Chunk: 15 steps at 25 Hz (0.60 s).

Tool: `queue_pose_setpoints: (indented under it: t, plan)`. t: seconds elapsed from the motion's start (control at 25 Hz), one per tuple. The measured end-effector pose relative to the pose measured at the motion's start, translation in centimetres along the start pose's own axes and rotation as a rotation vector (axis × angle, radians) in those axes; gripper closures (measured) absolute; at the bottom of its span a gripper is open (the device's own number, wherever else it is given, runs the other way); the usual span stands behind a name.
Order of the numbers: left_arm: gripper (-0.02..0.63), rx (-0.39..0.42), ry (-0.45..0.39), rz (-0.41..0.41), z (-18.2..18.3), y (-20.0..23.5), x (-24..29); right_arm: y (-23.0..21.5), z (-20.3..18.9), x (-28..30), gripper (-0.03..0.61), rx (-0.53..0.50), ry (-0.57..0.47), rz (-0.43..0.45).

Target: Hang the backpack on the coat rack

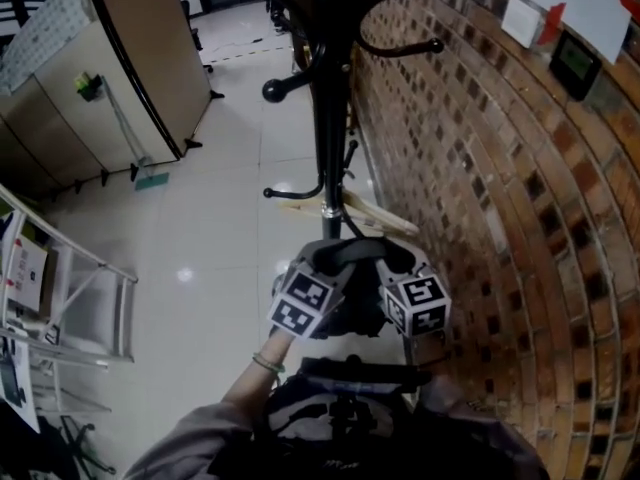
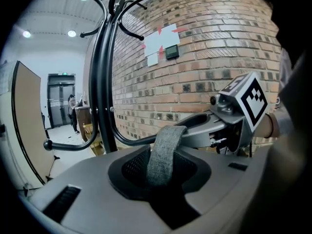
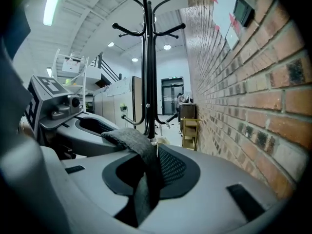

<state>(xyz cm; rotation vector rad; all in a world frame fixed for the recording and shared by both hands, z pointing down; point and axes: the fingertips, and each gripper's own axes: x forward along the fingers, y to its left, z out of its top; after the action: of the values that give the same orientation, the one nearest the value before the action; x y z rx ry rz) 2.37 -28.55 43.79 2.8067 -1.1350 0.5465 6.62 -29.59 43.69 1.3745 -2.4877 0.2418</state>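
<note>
The black coat rack (image 1: 330, 98) stands against the brick wall, straight ahead of both grippers; its pole and curved hooks also show in the left gripper view (image 2: 100, 82) and the right gripper view (image 3: 147, 57). A grey handle strap (image 1: 358, 251) of the dark backpack (image 1: 340, 408) spans between the two grippers. My left gripper (image 1: 335, 258) is shut on one end of the strap (image 2: 163, 150). My right gripper (image 1: 385, 258) is shut on the other end (image 3: 134, 140). The backpack hangs below them, mostly hidden by the grippers and the person's arms.
The brick wall (image 1: 500, 218) runs close along the right, with a small dark device (image 1: 575, 63) mounted on it. Pale wooden pieces (image 1: 370, 213) lie by the rack's foot. A tan partition board (image 1: 140, 58) and a metal frame (image 1: 90, 298) stand to the left.
</note>
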Motion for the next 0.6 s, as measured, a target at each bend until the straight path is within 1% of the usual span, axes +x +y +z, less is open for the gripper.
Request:
queue_pose_setpoints:
  t: [0.12, 0.24, 0.44, 0.6]
  plan:
    - [0.500, 0.000, 0.014, 0.024, -0.3, 0.6, 0.2, -0.1, 0.1, 1.1, 0.502, -0.023, -0.010, 0.047]
    - [0.500, 0.004, 0.023, 0.038, -0.5, 0.7, 0.5, -0.2, -0.1, 1.8, 0.502, -0.019, -0.021, 0.099]
    - [0.500, 0.005, 0.028, 0.066, -0.4, 1.6, 0.9, -0.4, 0.3, 2.7, 0.502, -0.046, -0.018, 0.117]
    - [0.500, 0.000, 0.029, 0.083, -0.4, 2.2, 1.3, -0.7, 0.4, 3.3, 0.502, -0.039, -0.003, 0.117]
